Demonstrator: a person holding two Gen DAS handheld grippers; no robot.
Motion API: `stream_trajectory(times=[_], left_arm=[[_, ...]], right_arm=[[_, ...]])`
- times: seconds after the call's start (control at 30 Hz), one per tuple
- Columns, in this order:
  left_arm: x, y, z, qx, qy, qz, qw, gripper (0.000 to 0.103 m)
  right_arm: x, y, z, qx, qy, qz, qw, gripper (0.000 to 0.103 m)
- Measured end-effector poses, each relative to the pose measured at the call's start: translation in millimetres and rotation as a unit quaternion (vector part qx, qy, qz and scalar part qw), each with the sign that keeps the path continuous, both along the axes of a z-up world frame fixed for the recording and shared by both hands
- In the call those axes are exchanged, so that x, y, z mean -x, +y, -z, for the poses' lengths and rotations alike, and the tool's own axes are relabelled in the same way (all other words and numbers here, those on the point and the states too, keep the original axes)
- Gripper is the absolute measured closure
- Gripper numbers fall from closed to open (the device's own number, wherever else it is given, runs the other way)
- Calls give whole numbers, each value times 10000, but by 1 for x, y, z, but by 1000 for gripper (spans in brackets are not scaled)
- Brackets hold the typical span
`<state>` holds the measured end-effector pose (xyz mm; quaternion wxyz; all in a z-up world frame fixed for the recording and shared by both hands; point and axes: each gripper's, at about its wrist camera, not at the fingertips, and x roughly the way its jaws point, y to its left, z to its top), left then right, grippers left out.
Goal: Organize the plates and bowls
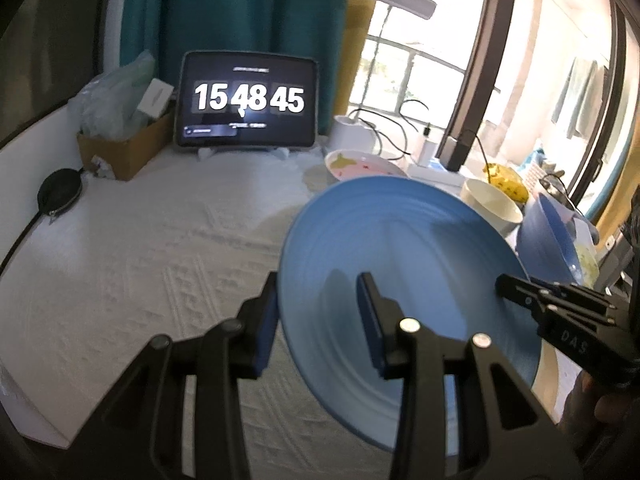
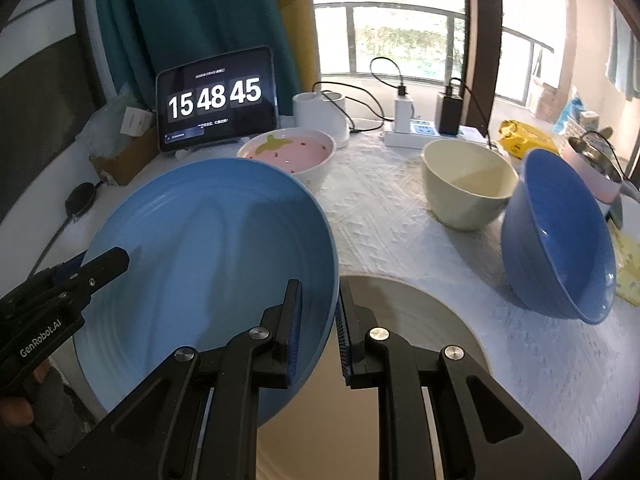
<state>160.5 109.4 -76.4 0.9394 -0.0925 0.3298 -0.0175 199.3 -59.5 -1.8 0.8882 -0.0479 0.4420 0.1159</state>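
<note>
Cream plate (image 2: 432, 320) mostly hidden behind blue plate (image 2: 208, 264) and jaws.

The round light-blue ceramic plate (image 2: 208, 248) is showing a smooth, glossy glaze with faint concentric ridges. Under it, the white woven tablecloth (image 1: 132, 264) is looking matt and rough — raised zigzag texture. Beyond the plate, the deep blue glazed bowl (image 2: 560, 240) is gleaming, while the cream bowl (image 2: 466, 186) is looking satin — less shiny.

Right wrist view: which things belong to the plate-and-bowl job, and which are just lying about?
Job: blue plate, pink plate, beige plate, cream bowl, blue bowl.
Lying about: tablet clock, power strip, yellow bag, cardboard box.
</note>
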Motion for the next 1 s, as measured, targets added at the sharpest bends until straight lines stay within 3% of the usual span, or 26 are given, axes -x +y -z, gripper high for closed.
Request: stream_trajectory(times=[1.0], left_arm=[[22,-98,-4,-319,44,798,9963,64]], right_arm=[[54,-94,-3,-282,-288,948,9947,85]])
